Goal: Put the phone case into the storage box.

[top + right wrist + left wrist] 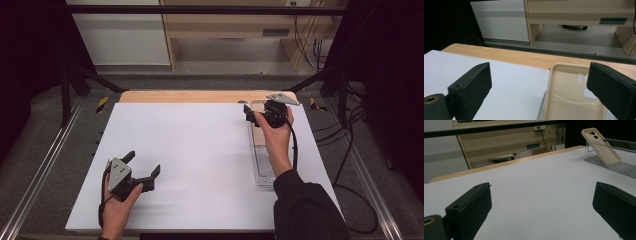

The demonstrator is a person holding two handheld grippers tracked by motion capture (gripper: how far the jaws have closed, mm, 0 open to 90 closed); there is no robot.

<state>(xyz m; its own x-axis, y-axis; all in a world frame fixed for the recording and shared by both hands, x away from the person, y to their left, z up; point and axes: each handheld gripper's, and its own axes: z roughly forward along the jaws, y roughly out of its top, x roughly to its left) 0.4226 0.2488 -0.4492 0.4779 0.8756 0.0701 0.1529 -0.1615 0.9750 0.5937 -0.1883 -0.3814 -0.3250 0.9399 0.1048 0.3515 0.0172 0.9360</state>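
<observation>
A white worktop (200, 160) fills the middle of the high view, with a strip of bare wood along its far edge. At the far right of it a beige phone case (602, 147) leans tilted on a clear plastic stand (619, 166), its camera cut-outs at the upper end. The stand runs as a long clear tray from the far right corner toward the near side, along the right edge of the worktop.

The right claw (256, 114) is held in the person's right hand (276, 137) at the far right, just above the upper end of the phone case. In the right gripper view its jaws stand wide apart and press on nothing: the left jaw is over bare worktop, well clear of the case, while the right jaw overlaps the case's right edge near the camera cut-outs, and whether it touches there cannot be told. The open, hollow side of the case faces this camera.

The left claw (145, 165) rests in the left hand (117, 210) at the near left of the worktop, well apart from the case and stand. Its jaws are spread wide too, with only bare white surface between them, and they point toward the far right, where the case shows in the left gripper view.

Beyond the worktop stand a white panel and wooden furniture on a grey floor.
</observation>
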